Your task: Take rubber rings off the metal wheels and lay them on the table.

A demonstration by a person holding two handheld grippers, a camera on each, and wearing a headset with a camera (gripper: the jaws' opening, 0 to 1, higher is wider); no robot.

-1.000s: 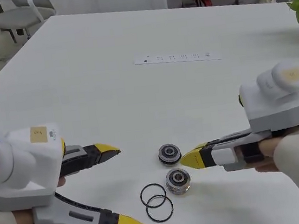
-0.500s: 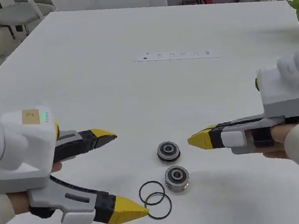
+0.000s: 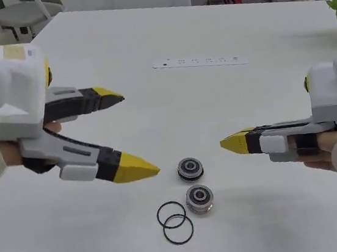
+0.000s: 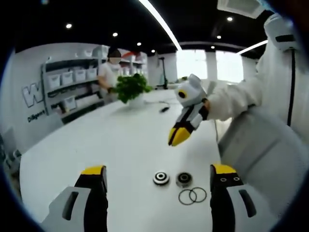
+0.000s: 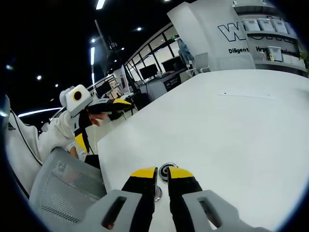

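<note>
Head overhead, gripper views opposed, sharing wheels (image 3: 190, 169)

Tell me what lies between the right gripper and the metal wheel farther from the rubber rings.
Nothing does: in the head view the stretch of table between the right gripper and that metal wheel is bare.

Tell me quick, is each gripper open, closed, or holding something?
Left gripper: open wide, holding nothing.
Right gripper: closed, holding nothing.
</note>
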